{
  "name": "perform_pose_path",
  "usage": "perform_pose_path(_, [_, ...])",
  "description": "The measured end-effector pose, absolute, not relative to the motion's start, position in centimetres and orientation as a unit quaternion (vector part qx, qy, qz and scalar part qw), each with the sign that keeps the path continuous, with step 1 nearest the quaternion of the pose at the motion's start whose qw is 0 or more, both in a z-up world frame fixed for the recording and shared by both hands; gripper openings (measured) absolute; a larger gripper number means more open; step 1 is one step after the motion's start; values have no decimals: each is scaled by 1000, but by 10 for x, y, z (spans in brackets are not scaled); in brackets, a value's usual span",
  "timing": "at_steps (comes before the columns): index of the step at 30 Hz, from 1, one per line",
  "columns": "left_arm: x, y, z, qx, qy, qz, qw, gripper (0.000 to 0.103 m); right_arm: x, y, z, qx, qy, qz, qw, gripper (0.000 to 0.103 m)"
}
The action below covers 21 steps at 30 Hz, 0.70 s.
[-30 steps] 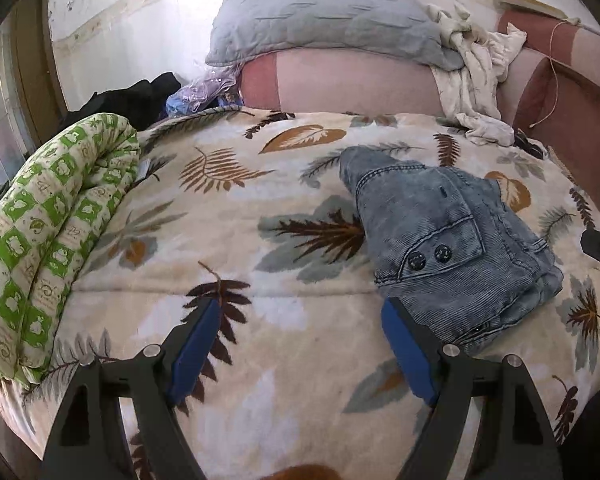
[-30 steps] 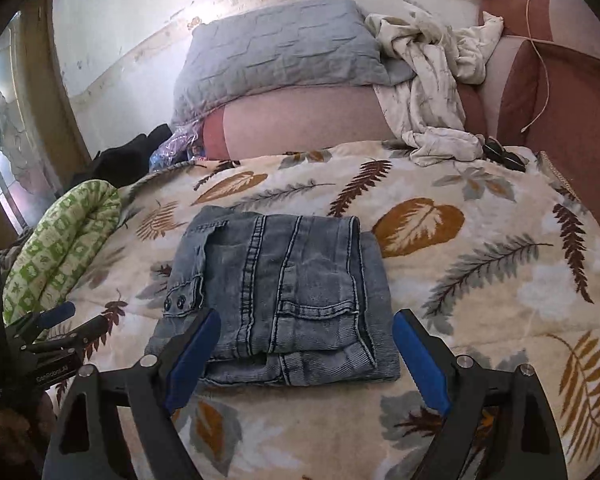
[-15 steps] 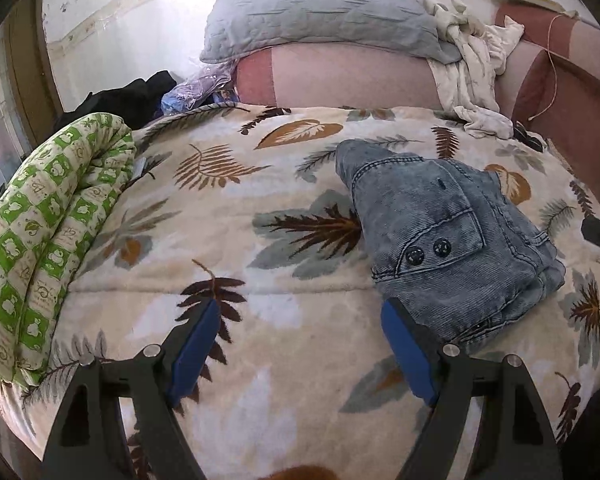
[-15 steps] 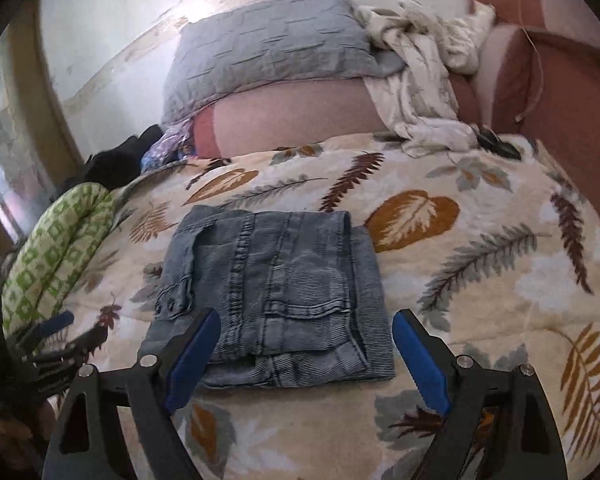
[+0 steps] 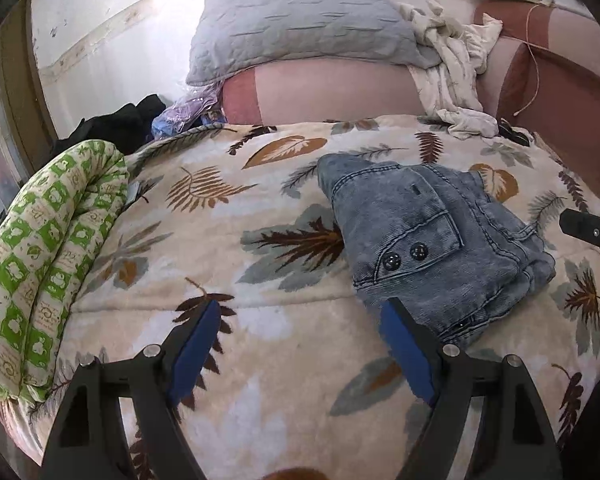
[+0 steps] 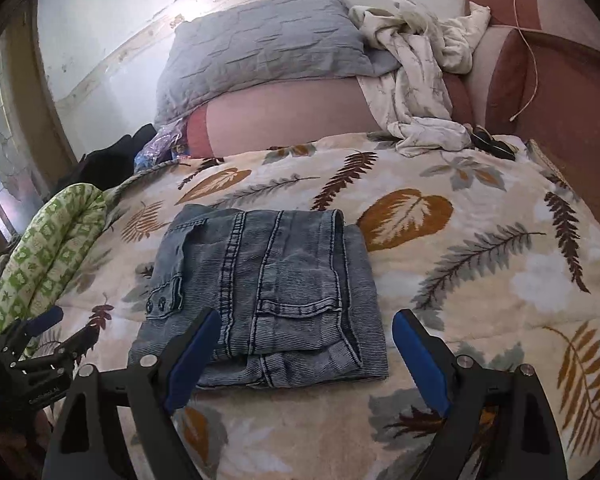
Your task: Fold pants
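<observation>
- Pants (image 6: pixel 268 300): grey-blue denim, lying folded into a compact, roughly rectangular bundle on the leaf-print blanket (image 6: pixel 460 240). Several layers show at the near edge; a back pocket faces up, and a tab with two dark buttons sits on the bundle's left side.
- In the left wrist view the same pants (image 5: pixel 428 240) lie right of centre, the two buttons plainly visible.
- Right gripper (image 6: pixel 306 356): jaws spread wide, nothing between the blue pads. It hovers just short of the near edge of the pants; the left pad overlaps the bundle's near-left corner in the picture, contact cannot be told.
- Left gripper (image 5: pixel 300 344): jaws likewise spread wide and empty, over bare blanket to the left of the pants. Its right pad appears at the bundle's near-left corner; touching or apart cannot be told.
- The left gripper also shows at the lower left edge of the right wrist view (image 6: pixel 40 344), well left of the pants.
- Green-and-white patterned quilt (image 5: pixel 48 264): rolled along the left edge of the bed.
- Grey pillow (image 6: pixel 268 44): resting on a pink bolster (image 6: pixel 292 116) at the head of the bed.
- Crumpled white cloth (image 6: pixel 416 80): draped beside the pillow, over the bolster's right end and onto the blanket.
- Dark clothing (image 5: pixel 116 124): heaped at the far left corner.
</observation>
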<state>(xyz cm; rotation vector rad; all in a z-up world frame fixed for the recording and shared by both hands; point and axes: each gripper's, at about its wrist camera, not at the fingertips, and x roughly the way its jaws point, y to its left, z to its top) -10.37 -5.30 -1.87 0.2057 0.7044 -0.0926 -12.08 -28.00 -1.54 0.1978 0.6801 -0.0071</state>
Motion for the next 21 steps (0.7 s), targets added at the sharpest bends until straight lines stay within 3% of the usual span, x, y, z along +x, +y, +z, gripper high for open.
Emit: perform_pose_path(21, [-105, -50, -18, 100, 343, -38, 933, 83, -120, -274, -18, 87, 337, -4, 937, 90])
